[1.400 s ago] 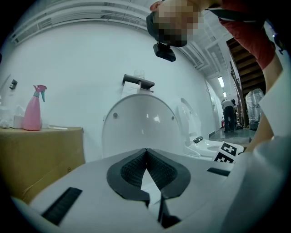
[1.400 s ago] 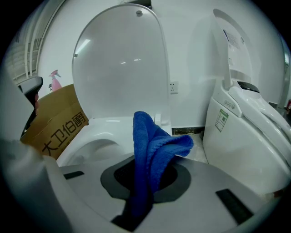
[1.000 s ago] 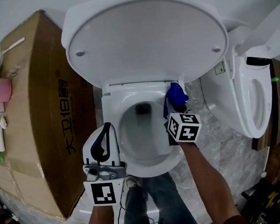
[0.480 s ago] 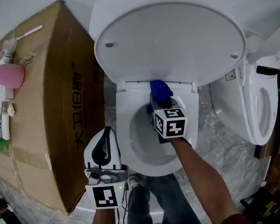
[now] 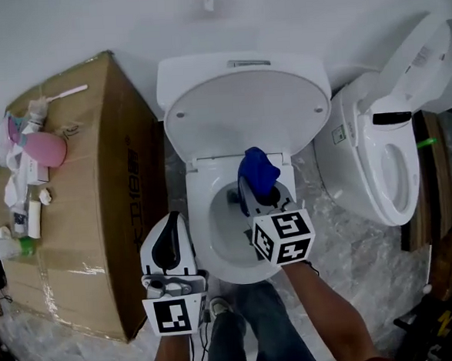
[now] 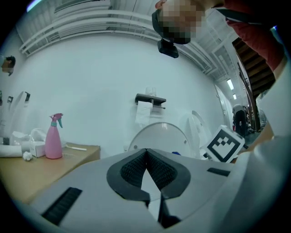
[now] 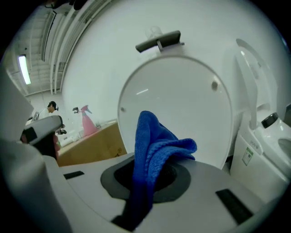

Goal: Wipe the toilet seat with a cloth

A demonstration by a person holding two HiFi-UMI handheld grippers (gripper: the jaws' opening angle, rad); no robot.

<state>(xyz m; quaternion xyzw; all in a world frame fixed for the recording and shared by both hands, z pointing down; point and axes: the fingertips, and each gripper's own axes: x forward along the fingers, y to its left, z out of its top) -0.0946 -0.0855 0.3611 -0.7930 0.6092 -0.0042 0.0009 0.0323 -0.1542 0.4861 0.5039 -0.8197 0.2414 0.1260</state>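
Note:
The white toilet [image 5: 200, 216] stands with its lid [image 5: 244, 109] raised against the cistern. My right gripper [image 5: 256, 191] hangs over the back of the bowl, shut on a blue cloth [image 5: 258, 170]. In the right gripper view the cloth [image 7: 154, 145] bunches up between the jaws in front of the lid [image 7: 182, 104]. My left gripper [image 5: 169, 245] is at the toilet's left side, beside the rim, shut with nothing in it. In the left gripper view its pads [image 6: 136, 166] meet at the tip.
A big cardboard box [image 5: 89, 208] stands left of the toilet, with a pink spray bottle [image 5: 45, 150] and small items on top. A second toilet [image 5: 386, 157] stands at the right. The person's legs [image 5: 252, 328] are in front of the bowl. A paper holder [image 6: 150, 99] hangs on the wall.
Both grippers have risen. The right one carried the cloth from the rim's back right corner to above the back middle of the bowl. The left stayed beside the toilet.

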